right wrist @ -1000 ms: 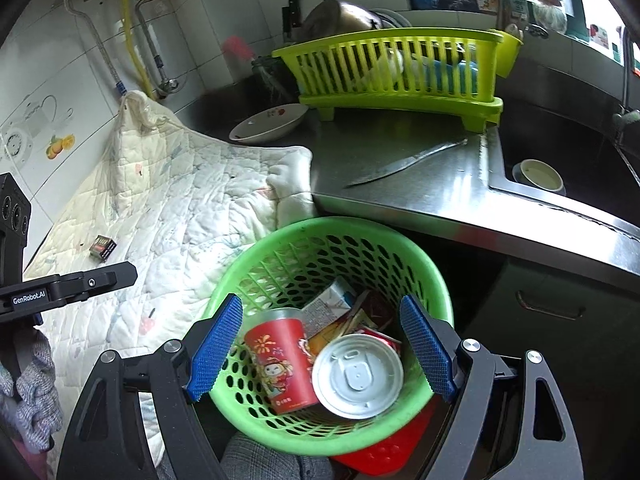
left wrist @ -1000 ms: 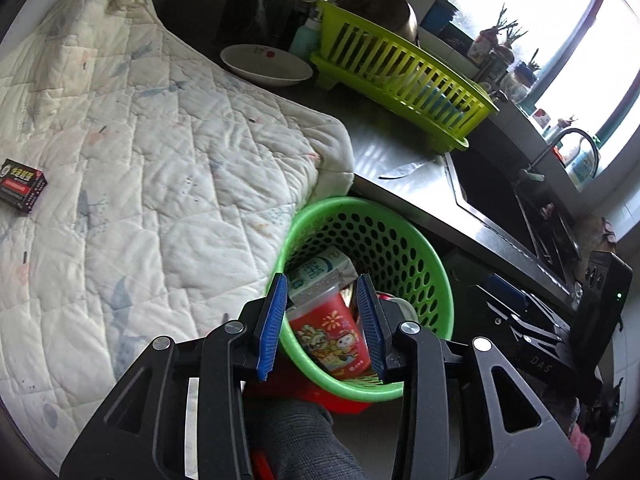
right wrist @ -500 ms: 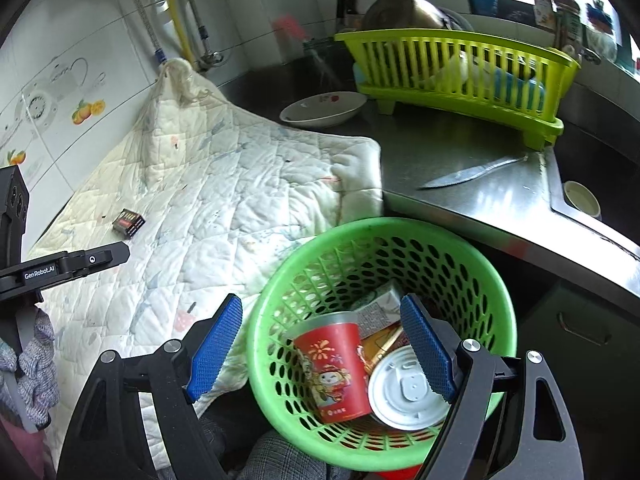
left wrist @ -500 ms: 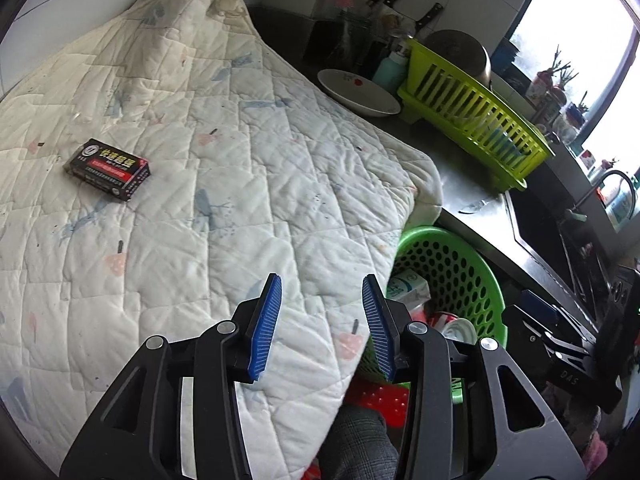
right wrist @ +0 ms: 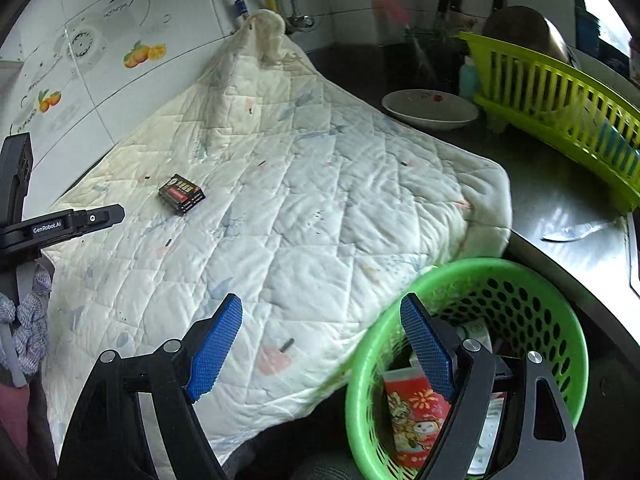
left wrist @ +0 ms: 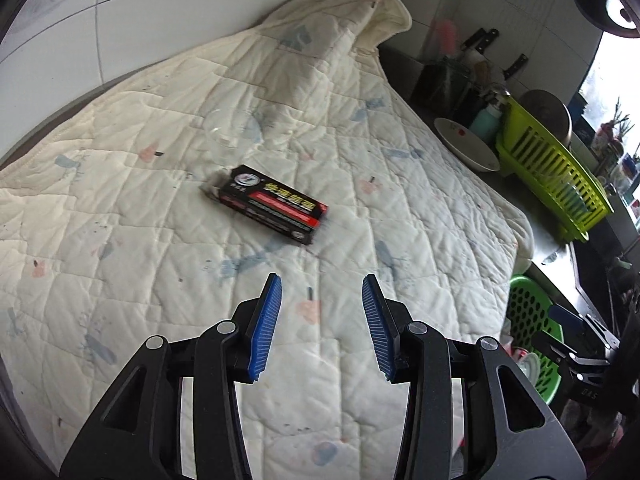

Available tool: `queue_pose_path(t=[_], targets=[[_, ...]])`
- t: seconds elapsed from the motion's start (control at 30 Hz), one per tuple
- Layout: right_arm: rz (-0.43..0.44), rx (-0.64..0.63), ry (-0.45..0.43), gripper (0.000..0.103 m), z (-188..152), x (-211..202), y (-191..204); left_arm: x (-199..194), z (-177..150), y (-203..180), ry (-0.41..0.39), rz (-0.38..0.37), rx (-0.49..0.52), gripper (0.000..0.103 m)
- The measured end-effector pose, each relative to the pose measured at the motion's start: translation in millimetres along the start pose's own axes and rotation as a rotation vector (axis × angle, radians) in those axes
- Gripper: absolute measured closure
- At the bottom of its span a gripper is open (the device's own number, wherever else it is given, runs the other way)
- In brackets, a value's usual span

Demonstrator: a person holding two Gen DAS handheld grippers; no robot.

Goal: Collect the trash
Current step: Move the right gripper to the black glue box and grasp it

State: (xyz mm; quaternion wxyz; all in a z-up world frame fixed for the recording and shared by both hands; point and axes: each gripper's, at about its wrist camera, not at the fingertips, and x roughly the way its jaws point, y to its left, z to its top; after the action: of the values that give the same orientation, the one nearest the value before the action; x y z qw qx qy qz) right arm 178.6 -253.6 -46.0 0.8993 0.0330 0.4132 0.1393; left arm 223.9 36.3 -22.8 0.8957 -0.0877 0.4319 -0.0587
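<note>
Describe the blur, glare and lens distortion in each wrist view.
Left wrist view: black-and-red box smeared by motion, window blown out, edges bent. Right wrist view: green basket rim blurred, glare on the steel counter, wall tiles curved.

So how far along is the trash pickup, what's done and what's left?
Done: the green basket beside the quilt already holds a red cup and other packaging. In hand: nothing; the left gripper and the right gripper both have empty, open jaws. Left: the black and red box lies on the quilt, ahead of the left gripper, likely next to go.
</note>
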Motion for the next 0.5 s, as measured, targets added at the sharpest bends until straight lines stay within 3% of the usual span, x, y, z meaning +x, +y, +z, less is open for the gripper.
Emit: queue_pose_path(t=[0.3, 0.5], targets=[[0.077, -0.191, 0.050, 0.024, 46.6, 58.1, 74.1, 3.7, 27.6, 60.6, -0.039, 0.171, 0.024, 0.060], [0.144, -0.336, 0.090, 0.024, 73.8, 102.7, 118.6, 14.6, 38.4, 95.2, -0.041, 0.237, 0.022, 0.057]])
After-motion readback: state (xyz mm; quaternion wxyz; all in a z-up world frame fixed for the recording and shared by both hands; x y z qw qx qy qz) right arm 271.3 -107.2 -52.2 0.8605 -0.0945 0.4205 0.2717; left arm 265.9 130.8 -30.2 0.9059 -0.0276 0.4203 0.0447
